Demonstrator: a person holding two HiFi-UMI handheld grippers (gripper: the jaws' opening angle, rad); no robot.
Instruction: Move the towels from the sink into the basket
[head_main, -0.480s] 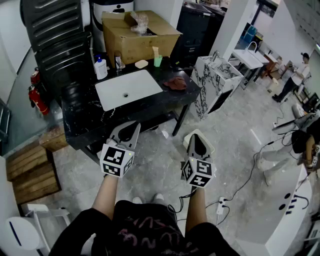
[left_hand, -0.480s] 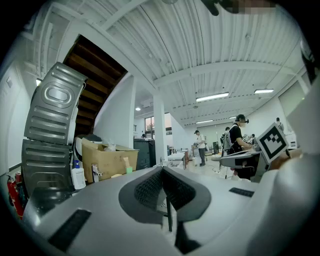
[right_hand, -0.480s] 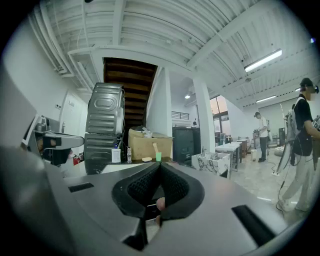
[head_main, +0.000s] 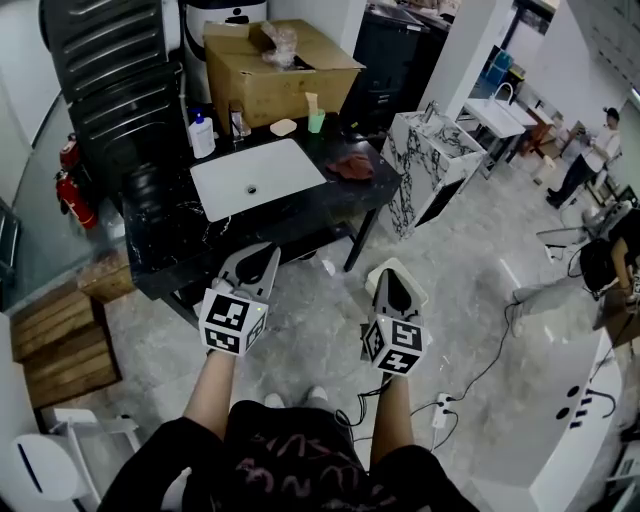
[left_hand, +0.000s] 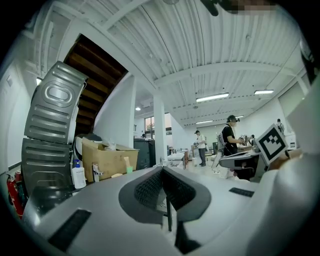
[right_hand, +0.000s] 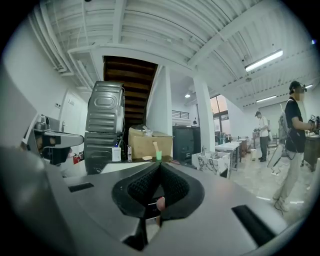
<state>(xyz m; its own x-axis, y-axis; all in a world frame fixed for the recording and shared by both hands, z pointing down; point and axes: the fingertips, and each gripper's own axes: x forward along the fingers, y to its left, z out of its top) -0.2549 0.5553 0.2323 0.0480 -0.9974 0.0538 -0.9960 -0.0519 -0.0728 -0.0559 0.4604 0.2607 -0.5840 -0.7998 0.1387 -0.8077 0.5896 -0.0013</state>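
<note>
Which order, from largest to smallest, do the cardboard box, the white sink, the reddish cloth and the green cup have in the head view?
1. cardboard box
2. white sink, close behind the box
3. reddish cloth
4. green cup

All sit about equally far away, so nearness hardly matters.

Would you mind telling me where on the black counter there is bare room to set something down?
The counter looks bare left of the white sink and along its front edge. The back is crowded: bottle, soap bar, green cup, cardboard box. A reddish towel takes the right end.
</note>
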